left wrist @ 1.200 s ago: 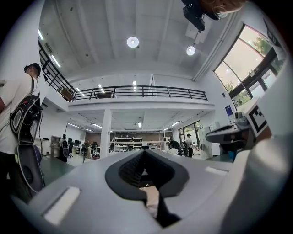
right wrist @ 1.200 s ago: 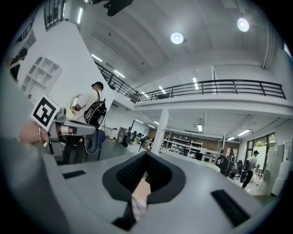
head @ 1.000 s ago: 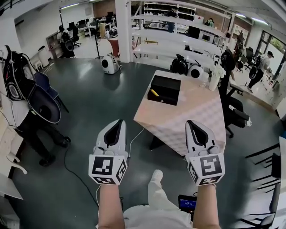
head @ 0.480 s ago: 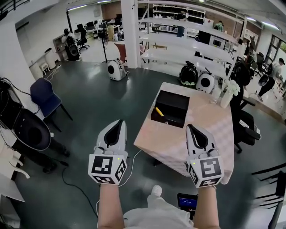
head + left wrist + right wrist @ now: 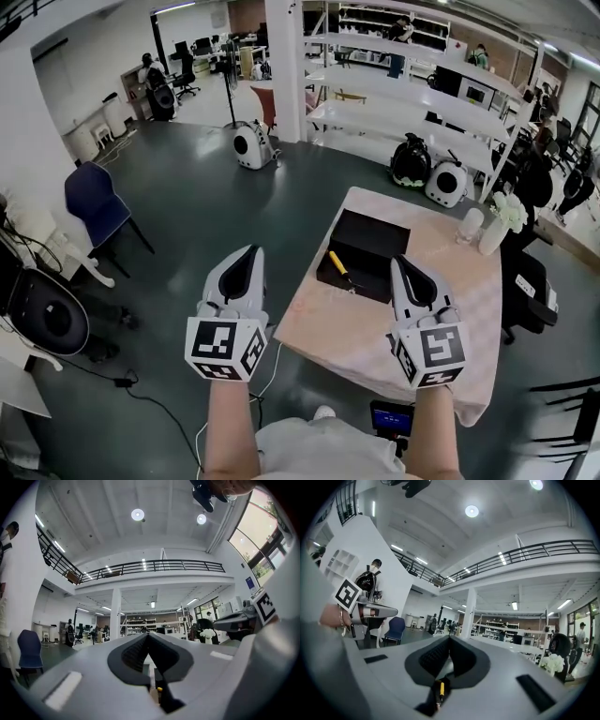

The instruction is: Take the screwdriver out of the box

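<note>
Both the left gripper (image 5: 246, 255) and the right gripper (image 5: 403, 262) were closed and empty, jaws pressed together, held side by side. The screwdriver (image 5: 339, 267) lay inside the black box (image 5: 380, 246) on the table (image 5: 366, 342), just ahead and left of the right gripper's tip, to the right of the left gripper.
</note>
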The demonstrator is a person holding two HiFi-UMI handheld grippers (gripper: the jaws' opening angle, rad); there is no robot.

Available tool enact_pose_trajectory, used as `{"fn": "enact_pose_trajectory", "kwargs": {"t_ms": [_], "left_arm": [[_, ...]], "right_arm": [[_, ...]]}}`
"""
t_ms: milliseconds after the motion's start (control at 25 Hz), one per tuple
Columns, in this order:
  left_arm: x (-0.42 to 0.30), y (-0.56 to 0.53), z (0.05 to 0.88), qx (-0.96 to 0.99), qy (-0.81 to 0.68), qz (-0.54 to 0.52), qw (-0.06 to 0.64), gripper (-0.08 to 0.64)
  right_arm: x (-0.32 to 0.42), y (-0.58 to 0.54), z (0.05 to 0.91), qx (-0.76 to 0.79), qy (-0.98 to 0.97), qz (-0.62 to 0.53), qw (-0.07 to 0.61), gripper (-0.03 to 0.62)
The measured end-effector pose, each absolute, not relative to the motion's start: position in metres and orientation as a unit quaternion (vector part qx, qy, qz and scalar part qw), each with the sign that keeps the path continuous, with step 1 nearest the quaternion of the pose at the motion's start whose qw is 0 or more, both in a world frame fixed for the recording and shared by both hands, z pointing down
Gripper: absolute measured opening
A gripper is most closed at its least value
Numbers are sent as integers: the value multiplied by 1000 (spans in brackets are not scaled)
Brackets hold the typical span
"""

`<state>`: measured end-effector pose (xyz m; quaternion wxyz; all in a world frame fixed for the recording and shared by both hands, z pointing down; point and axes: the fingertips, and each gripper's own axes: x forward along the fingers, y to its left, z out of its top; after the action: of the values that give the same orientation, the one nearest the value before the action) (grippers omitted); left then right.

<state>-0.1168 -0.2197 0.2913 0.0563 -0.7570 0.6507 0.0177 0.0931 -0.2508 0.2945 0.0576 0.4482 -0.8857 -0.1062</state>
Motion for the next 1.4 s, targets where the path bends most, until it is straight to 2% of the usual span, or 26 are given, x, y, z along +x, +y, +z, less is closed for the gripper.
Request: {"fn": "enact_pose_trajectory", "kwargs": {"t_ms": [680,800,880,960,1080,1400], "left_arm": [[-140,-315,308,-778,626,18,47,8],[-146,-333,308,-788,614,14,50,8],[-152,-344,308,-792,609,14,49,8],[-158,-354,310,-794,606,16,45,8],[-164,-368,315,-799,600,16,40,8],[-170,-400,345,-813,582,-2,14,8]], "right_arm": [[76,-332,311,467,-880,-62,61,12],[63,-346,314,462,-884,-50,56,165],[55,-354,315,462,-884,-45,52,301],[47,-363,320,465,-882,-42,62,363],[36,-374,331,464,-882,-32,84,391],[20,-400,379,458,-878,1,143,389]]}}
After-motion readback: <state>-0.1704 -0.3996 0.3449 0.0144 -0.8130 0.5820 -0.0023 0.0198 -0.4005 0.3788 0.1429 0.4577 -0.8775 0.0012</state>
